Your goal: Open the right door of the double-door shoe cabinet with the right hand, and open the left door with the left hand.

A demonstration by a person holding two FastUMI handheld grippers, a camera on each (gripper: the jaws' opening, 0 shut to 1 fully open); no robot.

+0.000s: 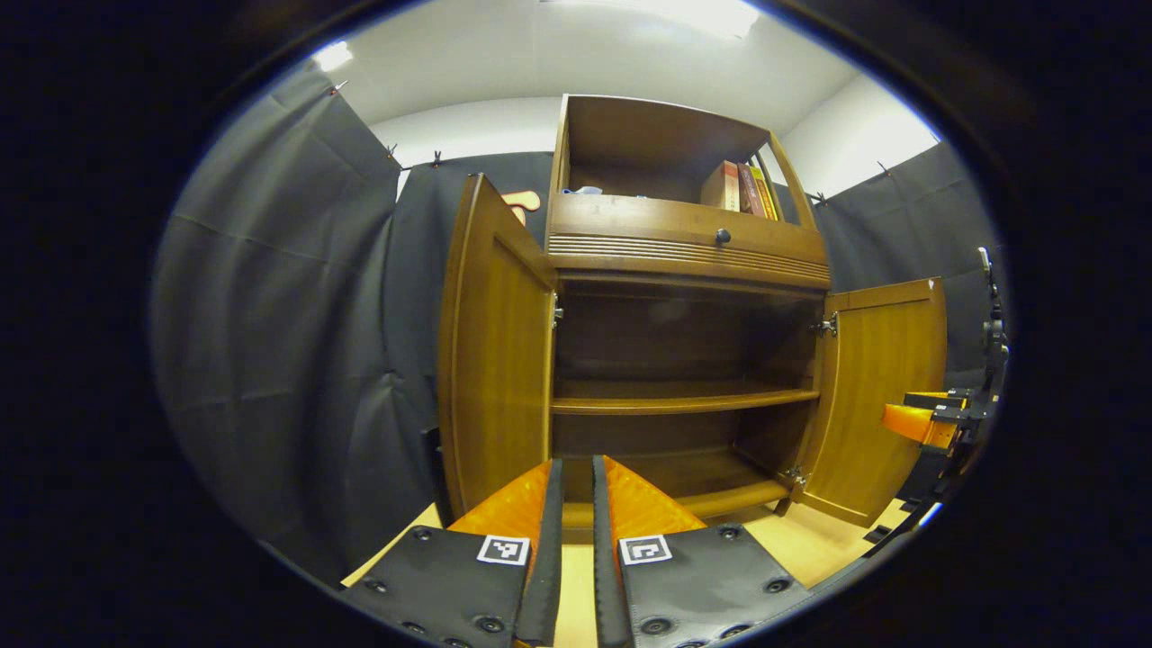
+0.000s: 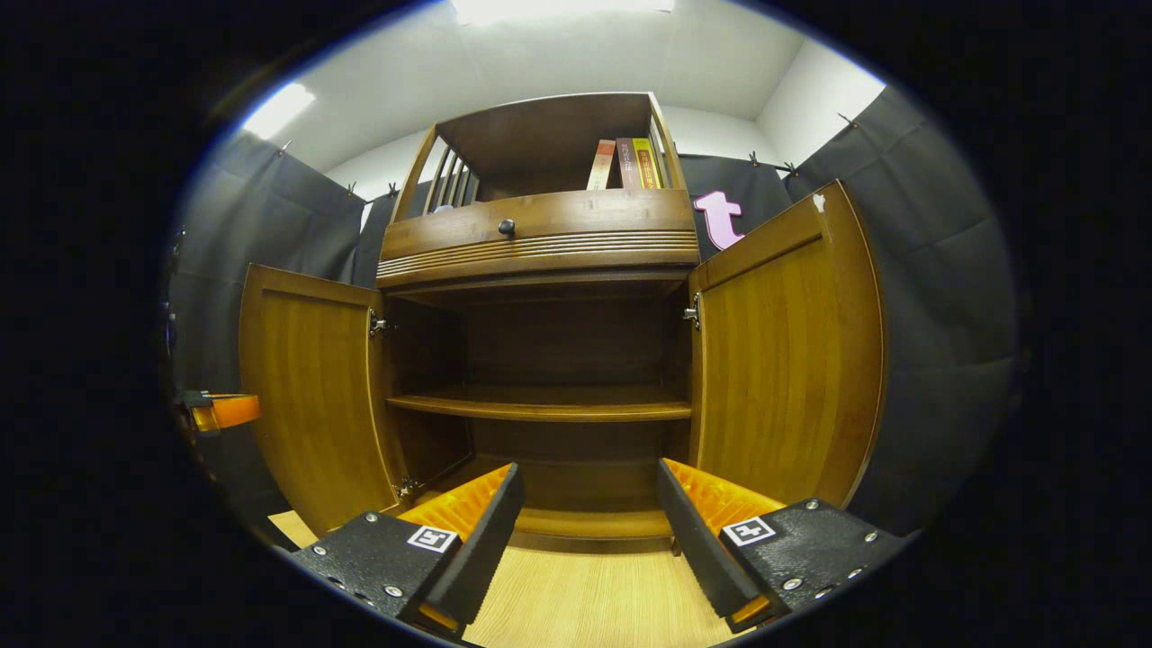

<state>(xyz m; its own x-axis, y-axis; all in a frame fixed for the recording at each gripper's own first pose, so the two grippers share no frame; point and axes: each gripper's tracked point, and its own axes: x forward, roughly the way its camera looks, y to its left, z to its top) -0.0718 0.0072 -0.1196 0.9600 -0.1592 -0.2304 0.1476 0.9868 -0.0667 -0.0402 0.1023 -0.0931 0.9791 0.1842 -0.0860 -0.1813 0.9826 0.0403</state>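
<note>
Left gripper view: the brown wooden double-door shoe cabinet [image 1: 684, 360] is seen standing on the pale wooden floor [image 1: 801, 544] with both doors swung wide. The left door [image 1: 495, 360] is turned out to the left and the right door [image 1: 877, 396] to the right, so that the single inner shelf [image 1: 684, 398] is exposed. The left gripper [image 1: 576, 504] is held before the opening, its fingers nearly together with a narrow gap, gripping nothing. In the right gripper view, the right gripper [image 2: 589, 504] is held with fingers wide apart, free of both doors. A drawer with a round dark knob [image 2: 507, 227] is set above, and upright books [image 2: 630, 164] are kept on the top shelf. Black cloth walls [image 1: 297, 342] surround the cabinet.
</note>
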